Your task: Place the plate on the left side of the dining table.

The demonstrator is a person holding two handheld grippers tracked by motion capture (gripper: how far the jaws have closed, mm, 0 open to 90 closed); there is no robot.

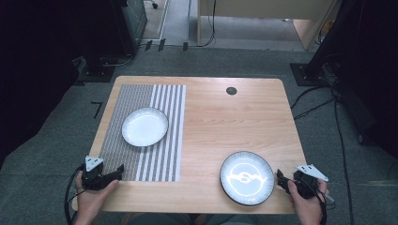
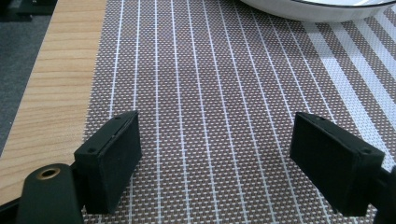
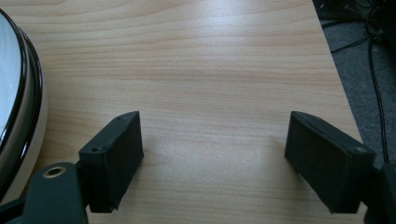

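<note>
1. Work surface: a light wooden table [image 1: 211,122] with a round dark grommet [image 1: 231,91] near its far edge. A striped woven placemat [image 1: 141,159] covers the table's left portion (fine stripes on its left part, broad white stripes on its right).

2. Plate one: a white plate [image 1: 145,126] rests on the placemat, toward the mat's far half. Its rim appears at the top edge of the left gripper view [image 2: 317,10].

3. Plate two: a dark-rimmed plate [image 1: 247,177] with a glossy white centre lies on bare wood near the table's front right. Its edge appears at the left of the right gripper view [image 3: 18,93].

4. Left gripper [image 1: 115,172]: held in the person's left hand [image 1: 91,194] at the front left corner, over the near end of the placemat. Jaws stand wide apart, nothing between them (woven mat only).

5. Right gripper [image 1: 280,178]: held in the right hand [image 1: 307,201] at the front right edge, just beside the dark-rimmed plate, not visibly touching it. Jaws stand wide apart over bare wood, holding nothing.

6. Surroundings: grey carpet floor [image 1: 47,154], cables [image 1: 338,136] at right.
</note>
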